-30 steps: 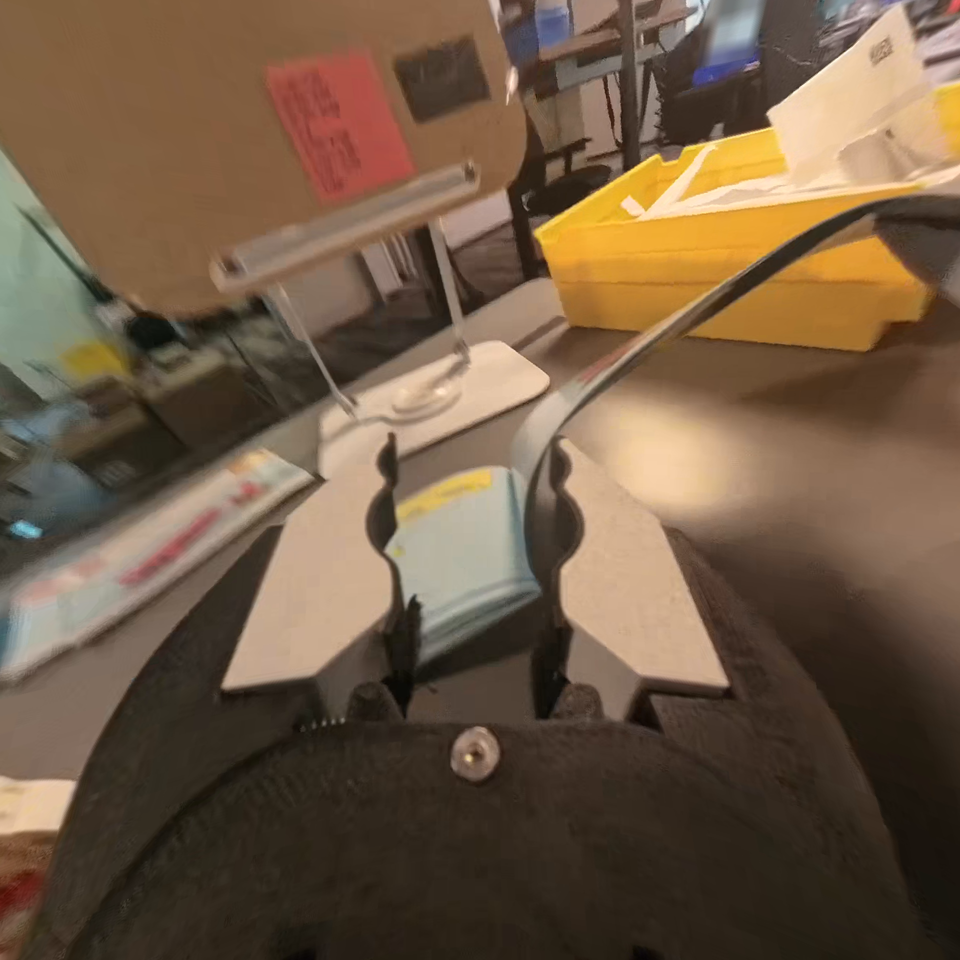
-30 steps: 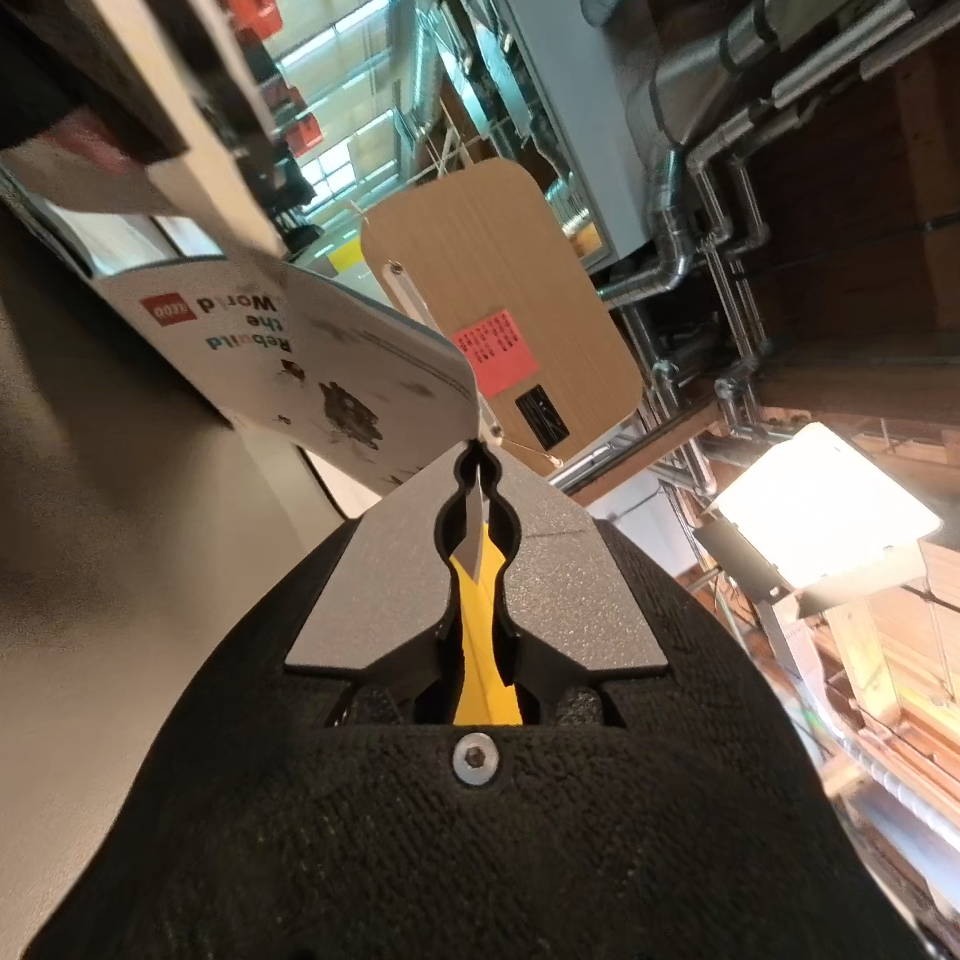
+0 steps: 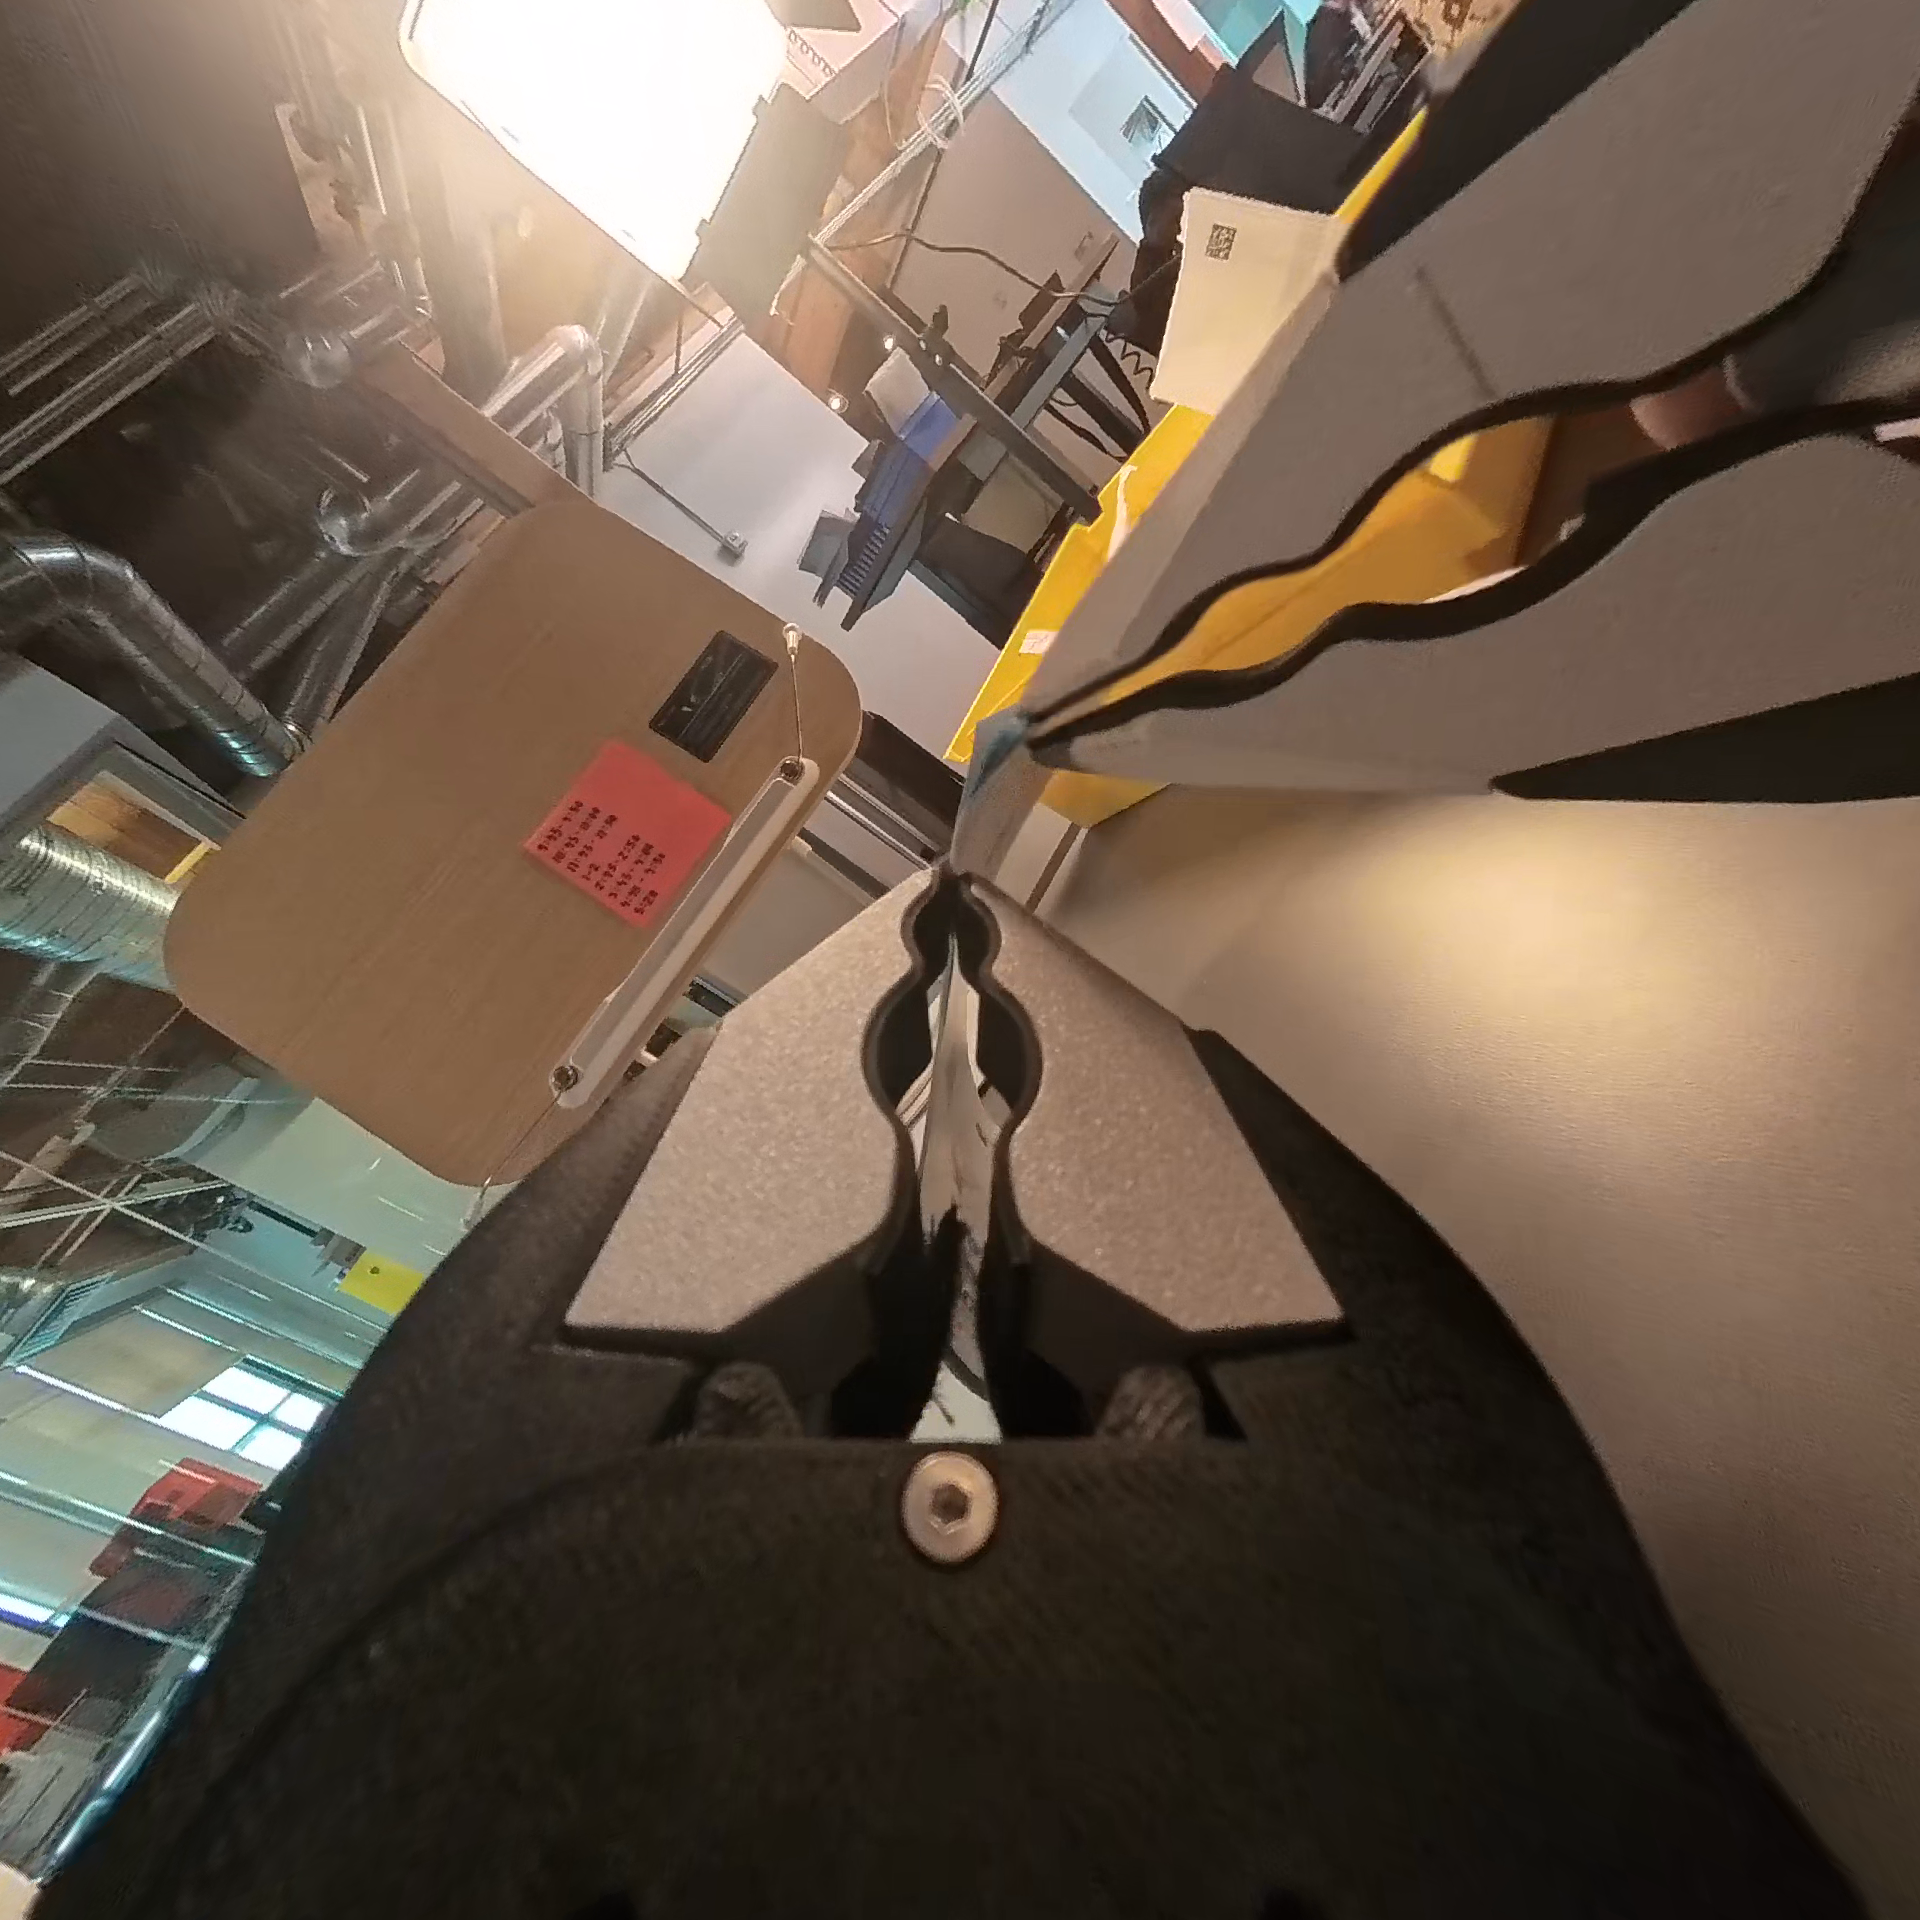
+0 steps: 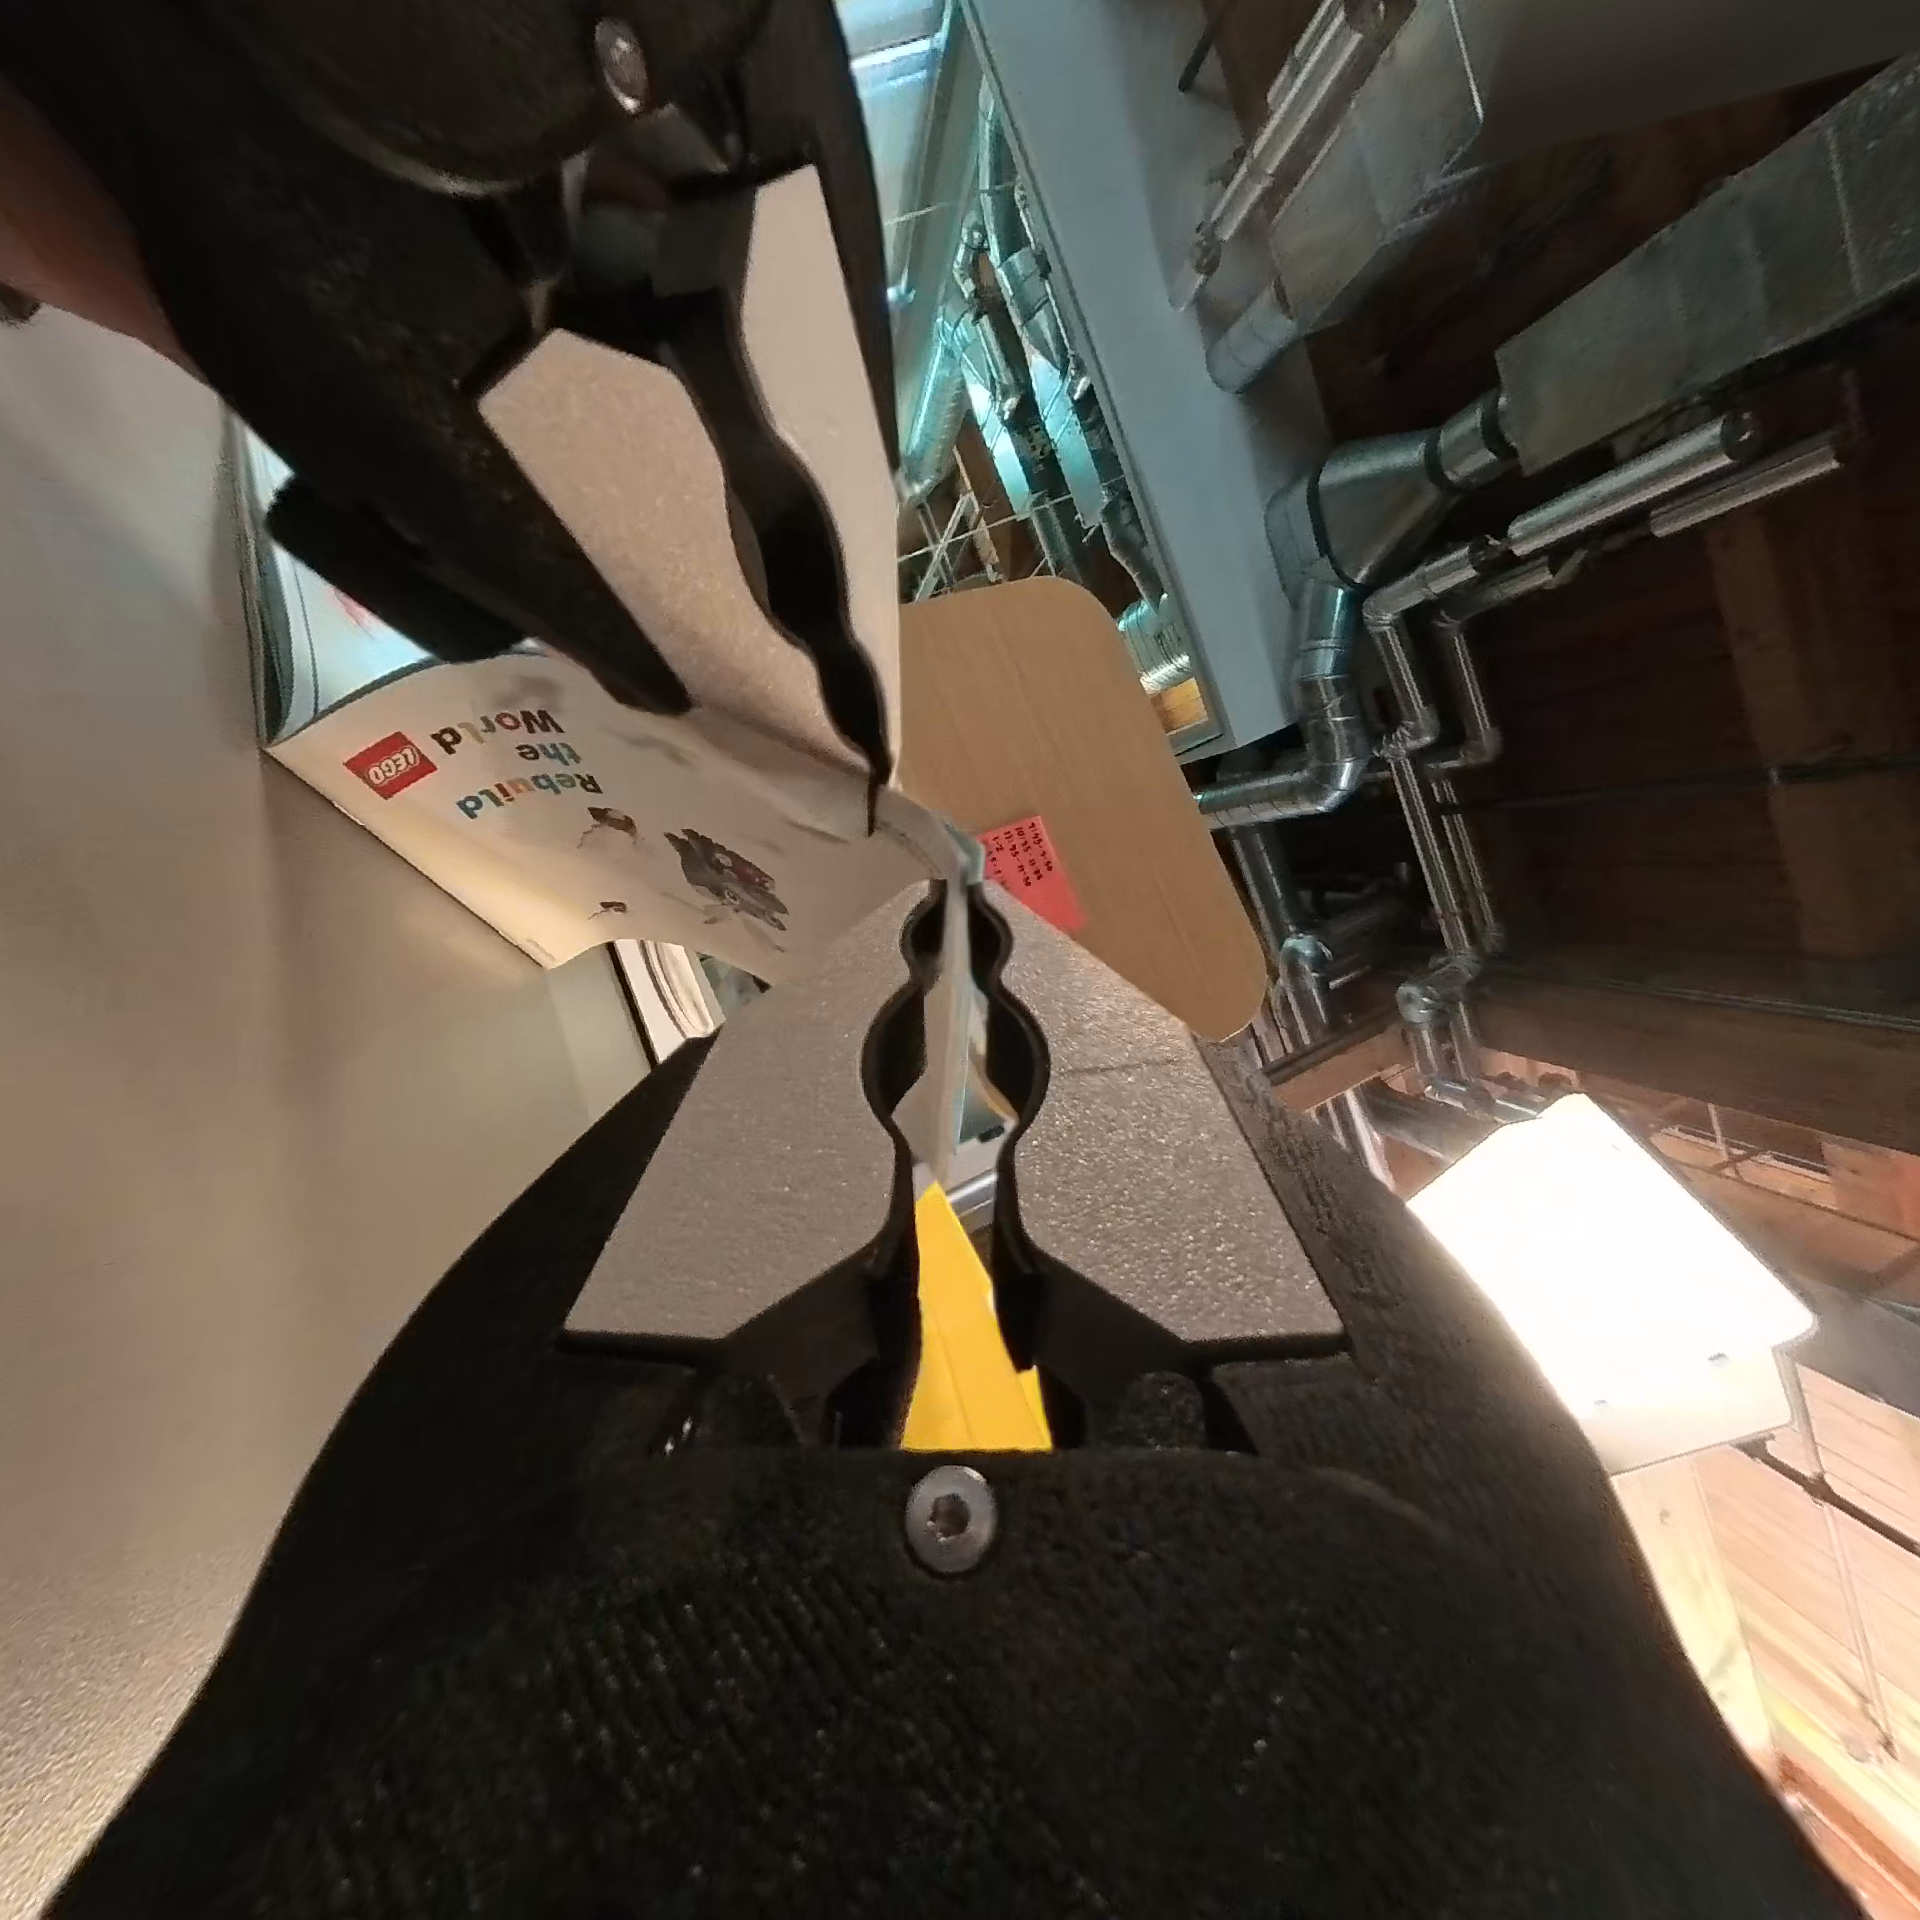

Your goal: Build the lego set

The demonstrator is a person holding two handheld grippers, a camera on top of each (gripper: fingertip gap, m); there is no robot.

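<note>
Clamping a thin booklet [image 3: 989, 821], the left gripper [image 3: 951, 883] has its jaws together on the paper's edge; at 2 o'clock the right gripper [image 3: 1023, 732] pinches the same booklet above the desk [image 3: 1558, 1039] – a yellow bin [image 3: 1403, 561] behind. Right wrist view: the right gripper's jaws are likewise clamped on the booklet's corner, with the left gripper at 11 o'clock – a wooden board [image 4: 1060, 779] hangs beyond.
</note>
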